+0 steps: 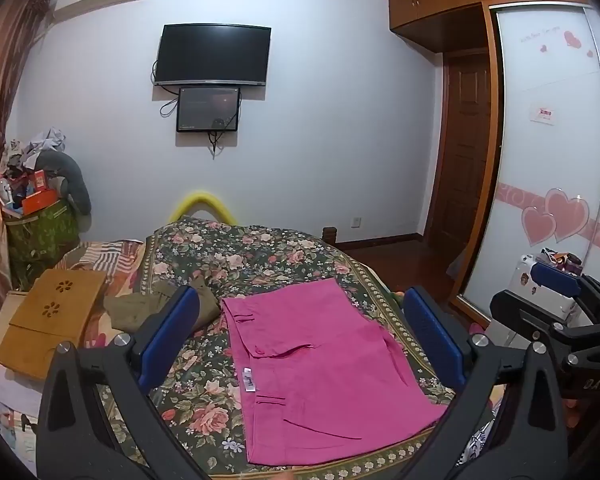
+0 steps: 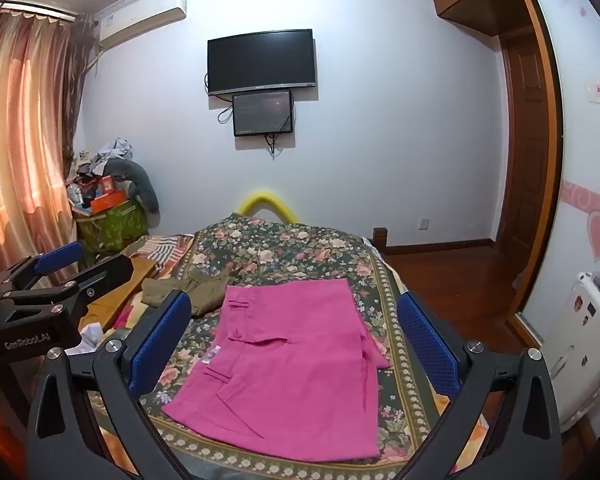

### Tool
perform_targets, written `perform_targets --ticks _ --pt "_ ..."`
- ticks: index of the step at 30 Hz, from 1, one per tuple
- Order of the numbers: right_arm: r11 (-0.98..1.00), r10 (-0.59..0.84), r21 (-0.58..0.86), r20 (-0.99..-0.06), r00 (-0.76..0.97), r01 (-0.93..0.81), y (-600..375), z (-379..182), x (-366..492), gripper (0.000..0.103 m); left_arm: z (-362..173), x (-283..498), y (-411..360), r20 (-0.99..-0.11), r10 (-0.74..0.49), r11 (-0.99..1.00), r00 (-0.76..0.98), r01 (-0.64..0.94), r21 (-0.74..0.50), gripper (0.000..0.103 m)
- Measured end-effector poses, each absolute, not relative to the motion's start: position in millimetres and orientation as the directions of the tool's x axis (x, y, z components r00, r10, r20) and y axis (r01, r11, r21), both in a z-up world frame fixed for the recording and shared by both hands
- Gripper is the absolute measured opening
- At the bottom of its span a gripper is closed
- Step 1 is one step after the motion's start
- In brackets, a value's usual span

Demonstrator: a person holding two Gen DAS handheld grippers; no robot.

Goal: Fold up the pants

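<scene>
Curtain [image 2: 24,128] in right view only, pink pants [image 1: 324,372] in both

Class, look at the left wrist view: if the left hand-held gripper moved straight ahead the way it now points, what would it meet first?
Probably the pink pants on the floral bedspread. The open left hand-held gripper tilts slightly down toward them, though depth is unclear.

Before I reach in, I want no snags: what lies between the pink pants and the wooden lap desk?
A crumpled olive-green garment lies between the pink pants and the wooden lap desk, on the floral bedspread; the left wrist view shows it best.
</scene>
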State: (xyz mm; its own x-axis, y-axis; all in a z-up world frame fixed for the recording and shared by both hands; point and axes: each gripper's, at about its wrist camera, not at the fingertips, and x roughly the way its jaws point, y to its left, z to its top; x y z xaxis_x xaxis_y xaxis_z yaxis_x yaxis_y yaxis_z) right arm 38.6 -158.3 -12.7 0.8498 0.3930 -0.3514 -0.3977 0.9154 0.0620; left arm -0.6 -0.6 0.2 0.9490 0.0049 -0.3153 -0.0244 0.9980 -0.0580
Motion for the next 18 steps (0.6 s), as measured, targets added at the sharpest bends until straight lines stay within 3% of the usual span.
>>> perform_targets --ticks 18 --pt "0.916 0.392 0.063 -0.350 0.851 -0.396 -158.8 -13.5 39.7 0.102 -0.3 0.1 -1.6 -0.305 0.017 0.997 0.952 -0.039 -0.066 0.103"
